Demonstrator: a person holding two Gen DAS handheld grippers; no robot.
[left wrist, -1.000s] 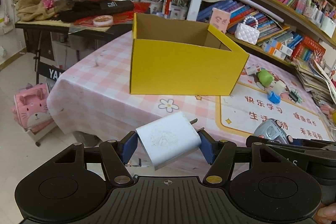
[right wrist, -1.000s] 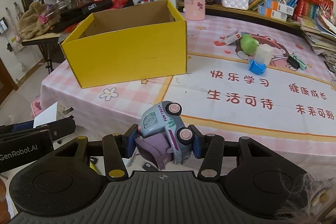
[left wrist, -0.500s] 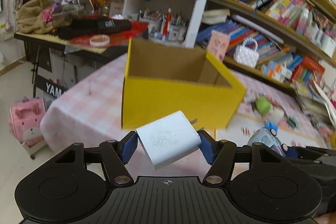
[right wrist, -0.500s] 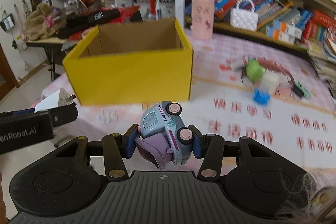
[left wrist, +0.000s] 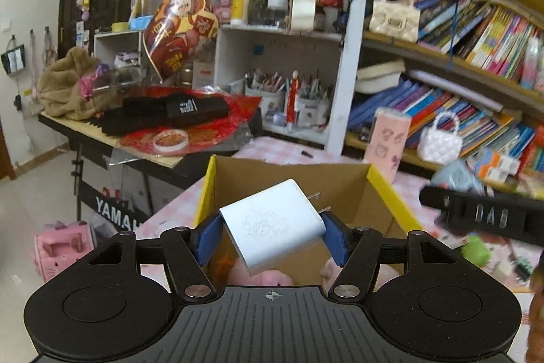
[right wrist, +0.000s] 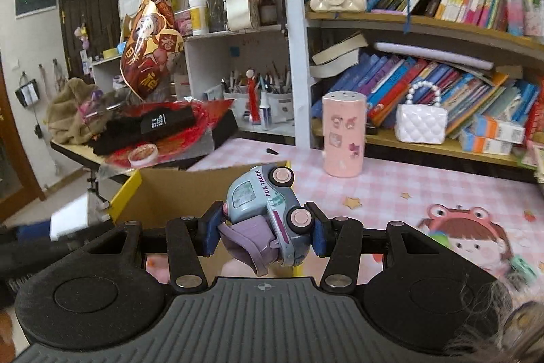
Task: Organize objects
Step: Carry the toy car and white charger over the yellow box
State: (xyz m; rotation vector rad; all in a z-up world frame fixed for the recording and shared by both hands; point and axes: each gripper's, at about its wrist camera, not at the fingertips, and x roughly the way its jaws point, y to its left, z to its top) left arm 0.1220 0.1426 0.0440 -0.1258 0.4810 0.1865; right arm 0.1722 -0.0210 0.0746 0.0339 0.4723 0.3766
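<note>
Charger (left wrist: 272,220), white with its prongs pointing away, sits clamped in the left gripper (left wrist: 272,235) above the open yellow box (left wrist: 391,193). Beside it, above the box's other corner, the right gripper (right wrist: 264,228) clamps a toy truck (right wrist: 268,210).

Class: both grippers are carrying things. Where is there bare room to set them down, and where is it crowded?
Free: the pink checked tablecloth between the pink canister and the frog print. The yellow box is open-topped, though something pink already lies inside. Crowded: the side desk and bookshelves.
</note>
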